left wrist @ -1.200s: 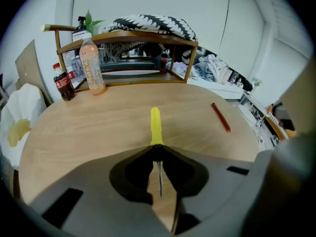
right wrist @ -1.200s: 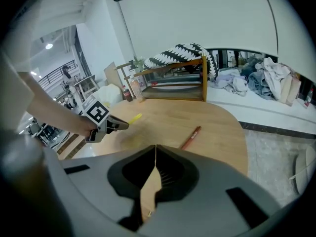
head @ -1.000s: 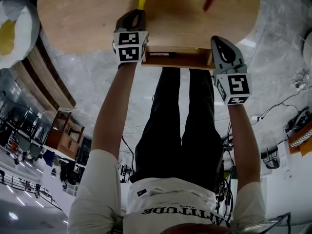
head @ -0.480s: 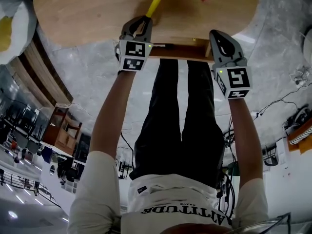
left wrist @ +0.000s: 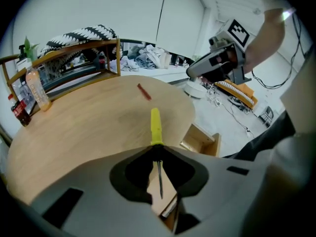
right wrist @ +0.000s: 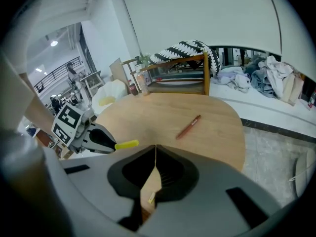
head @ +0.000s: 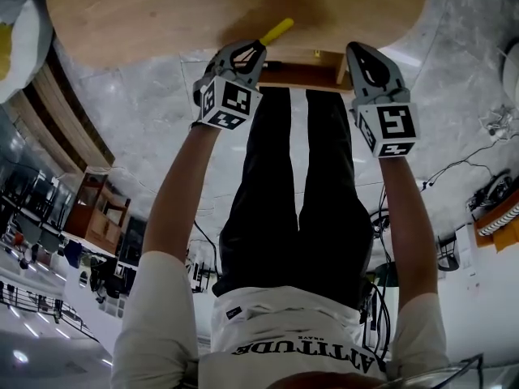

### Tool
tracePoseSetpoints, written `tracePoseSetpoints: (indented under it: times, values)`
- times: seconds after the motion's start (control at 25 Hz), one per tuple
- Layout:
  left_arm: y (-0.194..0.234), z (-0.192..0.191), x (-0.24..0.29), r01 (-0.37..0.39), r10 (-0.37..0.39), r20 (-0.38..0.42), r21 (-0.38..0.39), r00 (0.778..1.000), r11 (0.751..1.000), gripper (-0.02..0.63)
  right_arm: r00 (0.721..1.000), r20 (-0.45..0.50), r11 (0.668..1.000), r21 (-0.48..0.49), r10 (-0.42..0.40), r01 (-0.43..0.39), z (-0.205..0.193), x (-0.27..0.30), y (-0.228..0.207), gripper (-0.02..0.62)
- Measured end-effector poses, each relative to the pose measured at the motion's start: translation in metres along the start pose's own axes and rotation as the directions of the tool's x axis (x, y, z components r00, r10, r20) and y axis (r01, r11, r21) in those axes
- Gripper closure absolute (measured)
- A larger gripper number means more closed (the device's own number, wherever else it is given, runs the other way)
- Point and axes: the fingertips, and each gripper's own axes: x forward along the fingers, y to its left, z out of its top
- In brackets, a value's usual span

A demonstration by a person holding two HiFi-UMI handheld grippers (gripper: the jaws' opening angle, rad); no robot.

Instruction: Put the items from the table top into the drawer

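Observation:
My left gripper (head: pixel 258 49) is shut on a yellow-handled screwdriver (head: pixel 276 31), held by its metal shaft with the handle sticking out ahead (left wrist: pixel 156 125). It hangs at the front edge of the round wooden table (head: pixel 146 14), just left of the open wooden drawer (head: pixel 304 75). My right gripper (head: pixel 357 49) is shut with nothing in it, at the drawer's right side; the drawer (right wrist: pixel 148 191) shows below its jaws. A red pen (right wrist: pixel 189 126) lies further back on the table top (left wrist: pixel 144 91).
A wooden shelf (left wrist: pixel 74 63) with bottles (left wrist: pixel 37 88) and a striped cloth stands behind the table. A white and yellow bag (head: pixel 16 39) sits to the left. The person's legs are under the drawer. Cables (head: pixel 486 185) lie on the floor at right.
My left gripper has carried the screwdriver to the right, towards the drawer, and rolled, so the handle now leans right. The right gripper has hardly shifted.

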Motion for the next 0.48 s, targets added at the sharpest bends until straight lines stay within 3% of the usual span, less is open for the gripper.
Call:
tracePoseSetpoints:
  times: [0.48]
  values:
    - [-0.045,-0.032,0.005,0.100,-0.095,-0.069,0.067,0.993,0.993,0.532,1.000,-0.021,1.000,0.004,0.005,-0.005,-0.026,-0.005,0.005,0.575]
